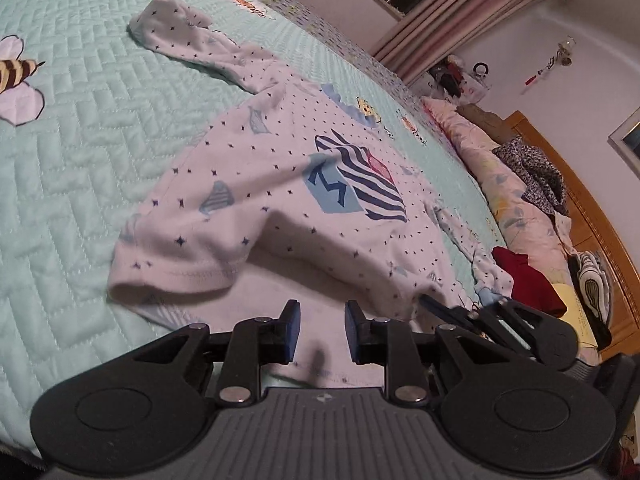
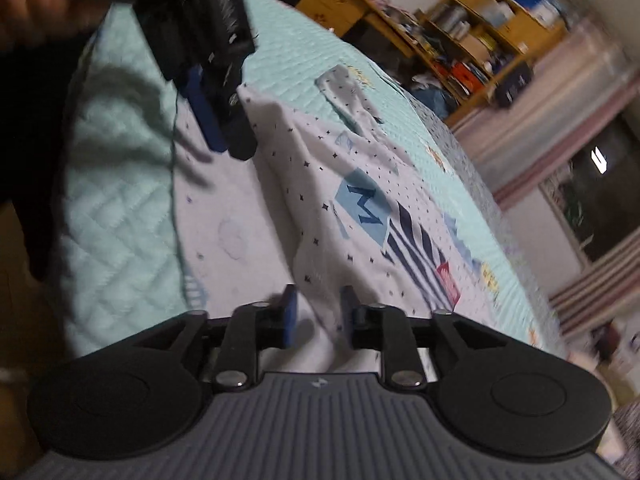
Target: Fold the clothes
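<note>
Left gripper (image 1: 322, 330) agape; shirt (image 1: 280, 200) on quilt (image 1: 80, 140)

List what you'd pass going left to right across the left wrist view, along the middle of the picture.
Bee design on the quilt → small white shirt → its striped print patch → folded pink bedding → wooden headboard.

Black left gripper (image 1: 322, 330); blue pads (image 1: 293, 330); silver screws; ribbed grey body

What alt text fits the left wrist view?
A white star-dotted child's shirt with a striped blue patch lies spread on a mint quilted bedspread, its hem lifted just ahead of the open left gripper. The right gripper reaches the hem's right corner; its jaw state is unclear.
</note>
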`<state>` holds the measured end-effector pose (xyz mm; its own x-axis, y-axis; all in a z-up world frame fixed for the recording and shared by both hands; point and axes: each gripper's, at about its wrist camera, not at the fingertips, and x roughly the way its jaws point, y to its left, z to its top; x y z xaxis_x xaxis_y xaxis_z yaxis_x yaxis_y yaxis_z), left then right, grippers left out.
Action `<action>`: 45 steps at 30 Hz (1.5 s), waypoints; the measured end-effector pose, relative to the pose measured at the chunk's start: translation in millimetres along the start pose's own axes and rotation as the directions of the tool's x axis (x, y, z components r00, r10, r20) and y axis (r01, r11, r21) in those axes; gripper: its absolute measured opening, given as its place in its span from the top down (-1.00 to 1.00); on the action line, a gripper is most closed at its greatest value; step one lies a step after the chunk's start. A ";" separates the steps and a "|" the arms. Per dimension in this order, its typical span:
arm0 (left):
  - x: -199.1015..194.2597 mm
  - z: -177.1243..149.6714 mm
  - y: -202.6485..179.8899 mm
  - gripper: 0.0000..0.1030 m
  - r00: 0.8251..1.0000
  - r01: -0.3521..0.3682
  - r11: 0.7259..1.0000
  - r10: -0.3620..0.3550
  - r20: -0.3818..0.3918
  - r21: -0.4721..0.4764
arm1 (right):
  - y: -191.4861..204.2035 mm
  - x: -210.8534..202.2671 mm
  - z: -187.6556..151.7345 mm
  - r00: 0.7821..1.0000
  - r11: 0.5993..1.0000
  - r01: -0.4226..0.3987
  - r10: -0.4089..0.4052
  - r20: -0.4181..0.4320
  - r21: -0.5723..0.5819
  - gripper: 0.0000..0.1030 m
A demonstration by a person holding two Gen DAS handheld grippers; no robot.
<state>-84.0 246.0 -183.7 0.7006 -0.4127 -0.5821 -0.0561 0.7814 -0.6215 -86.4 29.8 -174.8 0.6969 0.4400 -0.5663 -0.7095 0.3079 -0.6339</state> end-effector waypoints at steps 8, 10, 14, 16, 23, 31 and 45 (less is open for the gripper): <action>4.6 14.8 10.5 0.27 0.999 0.020 0.999 -0.019 0.031 -0.039 | -13.8 14.5 5.3 0.996 0.995 -0.083 0.084 0.019 -0.051 0.09; 4.3 14.2 12.3 0.27 0.999 0.024 0.999 -0.022 0.029 -0.048 | -21.1 18.5 6.3 0.994 0.994 -0.106 0.106 0.019 0.002 0.10; 4.6 10.5 14.2 0.16 0.999 0.041 0.997 -0.040 0.017 -0.061 | -32.0 20.4 6.2 0.989 0.975 -0.151 0.147 0.034 0.163 0.59; 5.9 5.0 12.7 0.16 0.998 0.065 0.996 -0.065 0.003 -0.062 | -33.5 16.7 4.6 0.990 0.964 -0.139 0.133 0.042 0.225 0.77; 15.7 -8.2 9.1 0.03 0.990 0.137 0.986 -0.138 0.006 -0.099 | -72.9 5.2 -3.6 0.971 0.799 -0.234 0.162 0.176 0.554 0.90; 20.6 -17.0 23.6 -0.11 0.974 0.223 0.950 -0.210 0.079 -0.218 | -101.6 -3.8 -18.6 0.936 0.567 -0.349 0.167 0.310 0.746 0.91; 25.0 -13.0 43.3 0.23 0.963 0.253 0.909 -0.203 0.177 -0.332 | -93.7 -3.4 -39.9 0.940 0.424 -0.341 0.181 0.290 0.839 0.90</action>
<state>-78.1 263.5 -232.0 0.8119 -0.4736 -0.3415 -0.1098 0.4506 -0.8859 -18.1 -34.2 -134.5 0.4965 0.7140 -0.4937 -0.6263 0.6884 0.3658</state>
